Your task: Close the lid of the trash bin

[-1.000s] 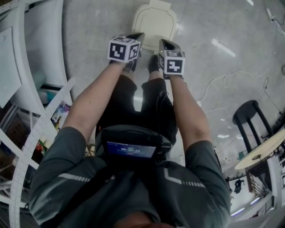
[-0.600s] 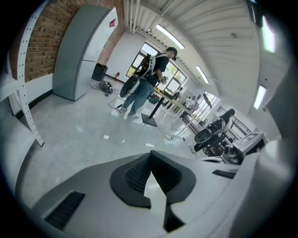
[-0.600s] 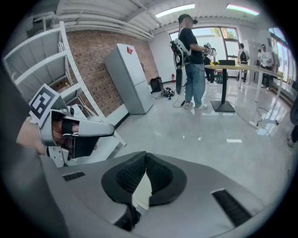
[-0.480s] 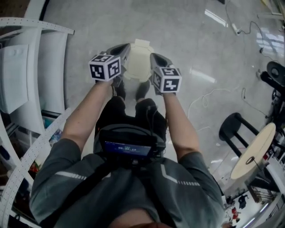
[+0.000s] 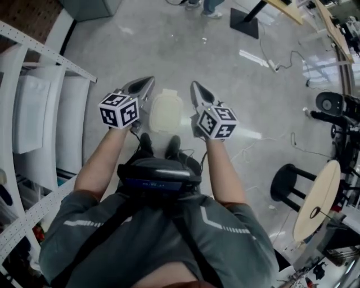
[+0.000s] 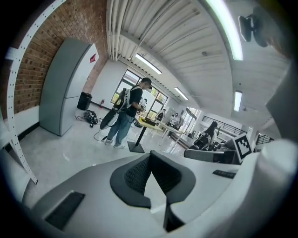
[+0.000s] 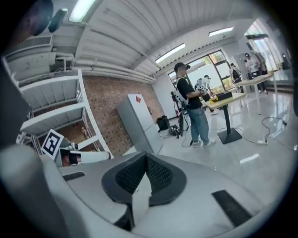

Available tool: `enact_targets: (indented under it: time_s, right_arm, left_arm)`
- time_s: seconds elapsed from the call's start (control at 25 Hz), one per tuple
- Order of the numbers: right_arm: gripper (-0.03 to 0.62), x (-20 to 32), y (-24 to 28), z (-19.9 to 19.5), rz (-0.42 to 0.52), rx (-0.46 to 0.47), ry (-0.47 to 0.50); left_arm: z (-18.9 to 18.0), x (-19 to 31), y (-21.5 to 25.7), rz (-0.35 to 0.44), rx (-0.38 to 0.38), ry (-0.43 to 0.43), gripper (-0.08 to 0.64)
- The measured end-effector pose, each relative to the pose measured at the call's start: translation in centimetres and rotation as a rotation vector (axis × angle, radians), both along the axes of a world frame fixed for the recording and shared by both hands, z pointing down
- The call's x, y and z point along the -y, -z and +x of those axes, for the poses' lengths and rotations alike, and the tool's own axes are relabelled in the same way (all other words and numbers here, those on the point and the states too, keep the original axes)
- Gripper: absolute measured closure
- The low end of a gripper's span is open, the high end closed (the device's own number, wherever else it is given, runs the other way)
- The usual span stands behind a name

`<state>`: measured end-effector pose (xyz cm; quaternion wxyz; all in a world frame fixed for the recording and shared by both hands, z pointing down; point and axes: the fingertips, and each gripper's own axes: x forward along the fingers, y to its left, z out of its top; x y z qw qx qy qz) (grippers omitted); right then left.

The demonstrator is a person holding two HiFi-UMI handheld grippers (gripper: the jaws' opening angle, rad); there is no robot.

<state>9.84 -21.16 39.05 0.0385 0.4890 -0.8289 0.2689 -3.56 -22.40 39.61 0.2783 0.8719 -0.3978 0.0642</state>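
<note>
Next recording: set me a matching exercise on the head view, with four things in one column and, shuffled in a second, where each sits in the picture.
Things:
1. cream plastic trash bin
2. black round stool
3. white metal shelving rack
4. grey tall cabinet

Places in the head view:
A. right side, below the middle
B. top left corner
C. centre, on the floor
D. along the left edge

Pairs: 1-C, 2-A, 3-D, 4-B

Bin body unseen beneath its lid (image 5: 166, 111); shelving (image 5: 34, 112) edge-cropped.
</note>
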Motion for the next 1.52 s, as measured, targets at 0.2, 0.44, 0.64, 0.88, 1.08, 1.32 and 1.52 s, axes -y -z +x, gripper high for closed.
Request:
enact_targets:
  time_s: [0.2,0.44,0.64,0.88,1.08,1.32,1.52]
  right_arm:
    - [0.581,-0.7,6.8,0.9,0.125,-0.033,0.022]
    - [0.583,-1.8,11.4,0.9,0.215,-0.054,0.055]
    - [0.583,-2.4,13.6,1.5,0.279,-0.078,0.062]
    - [0.583,-2.4,14.6,2.5,0.306,-0.072,0.033]
    - [0.584,-1.4,15.1,2.5,0.316,-0.099,0.033]
    - [0.584,-1.2,15.2,1.9,0.324,-0.139,0.067]
    - [0.584,-1.1,15.5,1.8,0.334,-0.138,0.063]
  left_arm:
    - [-0.2,-0.1,6.3,0.139,-0.024,-0.021,0.560]
    - [-1.5,-0.3,13.0,0.279,-0.026,-0.023,0.560]
    - [-1.5,-1.4,15.0,0.345,0.001,-0.029,0.558]
    - [-3.0,-2.0,15.7,0.376,0.011,0.022,0.559]
    - [-5.2,-1.3,15.9,0.381,0.002,0.104,0.558]
    - [-5.5,-1.4,16.5,0.401,-0.015,0.106,0.559]
    - [-5.3,-1.5,16.5,0.394,-0.020,0.096,0.559]
